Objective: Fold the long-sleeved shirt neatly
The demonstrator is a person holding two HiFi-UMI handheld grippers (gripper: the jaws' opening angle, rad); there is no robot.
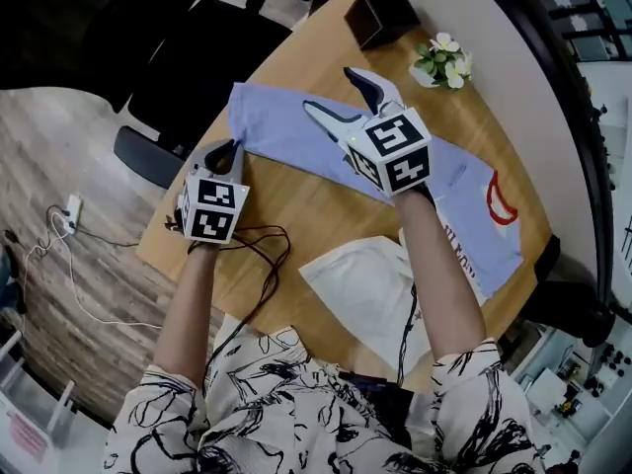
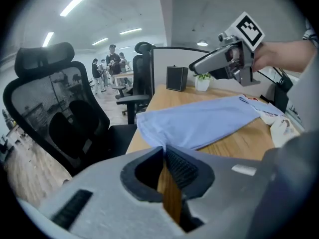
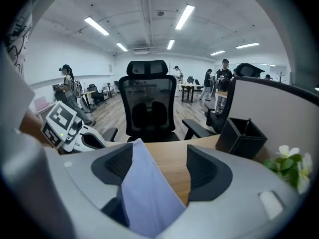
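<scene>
A light-blue long-sleeved shirt (image 1: 296,131) lies stretched slantwise across the wooden table (image 1: 296,205), with a red print near its right end. At the table's left edge my left gripper (image 1: 233,148) is shut, its tips pinching the shirt's near-left corner. In the left gripper view the cloth (image 2: 209,121) draws to a point right at the left gripper (image 2: 163,151). My right gripper (image 1: 331,92) hovers wide open over the shirt's upper part. In the right gripper view the shirt (image 3: 147,193) shows between the spread jaws of the right gripper (image 3: 159,151), close to the left finger, untouched by the pads.
A black box (image 1: 383,15) and a small flower pot (image 1: 442,62) stand at the table's far end. A white cloth (image 1: 365,284) lies at the near edge, with a dark cable (image 1: 267,255) beside it. Black office chairs (image 1: 197,67) stand off the left side.
</scene>
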